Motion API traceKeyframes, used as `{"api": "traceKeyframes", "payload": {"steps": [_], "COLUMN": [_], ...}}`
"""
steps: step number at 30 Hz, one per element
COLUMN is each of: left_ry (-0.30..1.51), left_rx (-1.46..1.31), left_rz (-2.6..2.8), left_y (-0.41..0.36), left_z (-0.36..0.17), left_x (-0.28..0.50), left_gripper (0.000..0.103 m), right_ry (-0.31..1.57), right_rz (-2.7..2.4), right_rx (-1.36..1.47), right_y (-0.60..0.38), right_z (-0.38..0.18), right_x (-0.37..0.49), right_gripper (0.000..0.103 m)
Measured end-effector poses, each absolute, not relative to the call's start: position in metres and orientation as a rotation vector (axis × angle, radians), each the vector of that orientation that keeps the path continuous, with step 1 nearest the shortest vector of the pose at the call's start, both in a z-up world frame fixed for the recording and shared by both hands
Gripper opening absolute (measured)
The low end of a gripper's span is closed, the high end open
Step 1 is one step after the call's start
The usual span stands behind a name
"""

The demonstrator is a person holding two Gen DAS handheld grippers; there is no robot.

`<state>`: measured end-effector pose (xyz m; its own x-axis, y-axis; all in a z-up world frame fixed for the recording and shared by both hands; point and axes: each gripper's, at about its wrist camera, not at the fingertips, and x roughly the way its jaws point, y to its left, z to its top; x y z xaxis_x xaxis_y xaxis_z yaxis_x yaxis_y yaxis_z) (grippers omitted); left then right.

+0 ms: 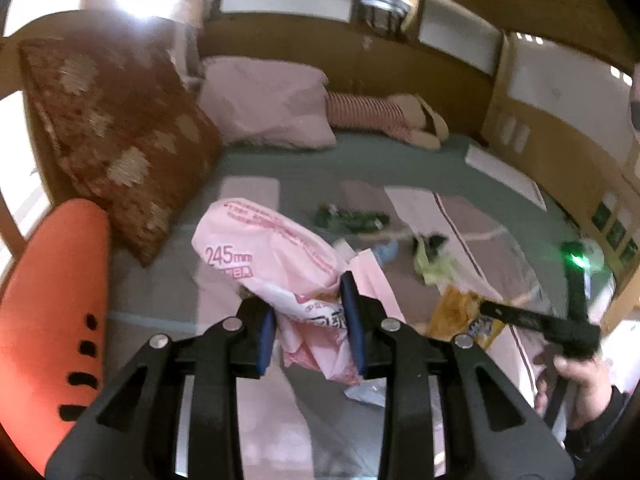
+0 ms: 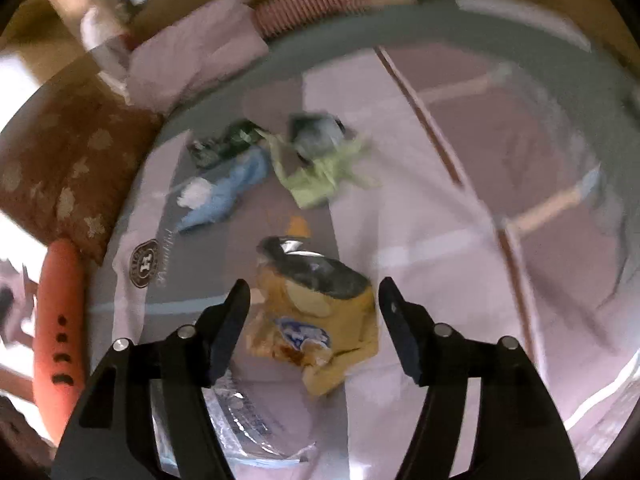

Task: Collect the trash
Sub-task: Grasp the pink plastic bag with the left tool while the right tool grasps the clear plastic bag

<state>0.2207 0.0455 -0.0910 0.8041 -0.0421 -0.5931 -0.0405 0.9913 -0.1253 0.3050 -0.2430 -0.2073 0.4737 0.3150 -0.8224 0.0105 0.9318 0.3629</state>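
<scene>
Pink plastic bag [image 1: 276, 276] pinched at its crumpled neck between the blue pads of the left gripper [image 1: 310, 322], lifted clear of the bed, apparently to serve as the trash sack. Right gripper [image 2: 314, 320] spread wide and empty, poised just above the yellow snack wrapper [image 2: 320, 320]. Beyond it: blue [image 2: 228, 192], green [image 2: 320, 176] and dark [image 2: 224, 140] scraps, uncollected.

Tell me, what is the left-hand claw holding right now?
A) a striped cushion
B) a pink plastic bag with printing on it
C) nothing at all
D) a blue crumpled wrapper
B: in the left wrist view the left gripper has its blue pads pressed on the crumpled pink plastic bag, lifted clear of the bed.
</scene>
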Motion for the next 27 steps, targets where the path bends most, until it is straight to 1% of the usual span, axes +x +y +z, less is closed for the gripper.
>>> {"api": "traceKeyframes", "payload": {"steps": [1, 2, 3, 5, 8, 10, 14, 15, 16, 17, 18, 19, 21, 24, 27], "left_ry": [0.624, 0.607, 0.599, 0.586, 0.578, 0.578, 0.587, 0.588, 0.589, 0.59, 0.593, 0.593, 0.594, 0.597, 0.613], "left_rx": [-0.138, -0.142, -0.145, -0.159, -0.171, -0.166, -0.157, -0.158, -0.16, -0.161, -0.163, -0.164, -0.163, -0.169, -0.181], "left_rz": [0.004, 0.011, 0.012, 0.01, 0.002, -0.006, -0.016, -0.017, -0.018, -0.019, -0.02, -0.021, -0.022, -0.025, -0.035], "left_y": [0.05, 0.055, 0.059, 0.063, 0.064, 0.061, 0.057, 0.057, 0.058, 0.06, 0.06, 0.059, 0.06, 0.061, 0.059], "left_z": [-0.087, -0.082, -0.079, -0.074, -0.071, -0.071, -0.074, -0.074, -0.075, -0.075, -0.076, -0.076, -0.076, -0.077, -0.082], "left_x": [0.221, 0.219, 0.22, 0.219, 0.219, 0.218, 0.219, 0.22, 0.22, 0.221, 0.222, 0.221, 0.221, 0.221, 0.223], "left_gripper": [0.031, 0.031, 0.031, 0.031, 0.031, 0.031, 0.031, 0.031, 0.031, 0.031, 0.031, 0.031, 0.031, 0.031, 0.031], "right_ry": [1.017, 0.986, 0.974, 1.011, 1.049, 1.086, 1.174, 1.192, 1.219, 1.235, 1.253, 1.253, 1.223, 1.12, 0.968], "right_rz": [0.237, 0.287, 0.331, 0.459, 0.547, 0.584, 0.614, 0.63, 0.646, 0.651, 0.642, 0.626, 0.604, 0.572, 0.498], "right_rx": [0.282, 0.228, 0.185, 0.005, -0.287, -0.382, -0.432, -0.429, -0.41, -0.391, -0.362, -0.335, -0.266, -0.178, -0.098], "right_y": [-0.232, -0.218, -0.207, -0.163, -0.111, -0.093, -0.088, -0.086, -0.087, -0.086, -0.089, -0.09, -0.097, -0.112, -0.137], "right_z": [-0.192, -0.18, -0.176, -0.178, -0.2, -0.215, -0.248, -0.254, -0.26, -0.263, -0.263, -0.26, -0.245, -0.205, -0.161], "right_x": [0.294, 0.286, 0.28, 0.266, 0.246, 0.238, 0.233, 0.235, 0.236, 0.236, 0.24, 0.243, 0.244, 0.241, 0.236], "right_gripper": [0.08, 0.088, 0.092, 0.093, 0.093, 0.093, 0.093, 0.09, 0.083, 0.058, 0.039, 0.039, 0.023, 0.023, 0.021]}}
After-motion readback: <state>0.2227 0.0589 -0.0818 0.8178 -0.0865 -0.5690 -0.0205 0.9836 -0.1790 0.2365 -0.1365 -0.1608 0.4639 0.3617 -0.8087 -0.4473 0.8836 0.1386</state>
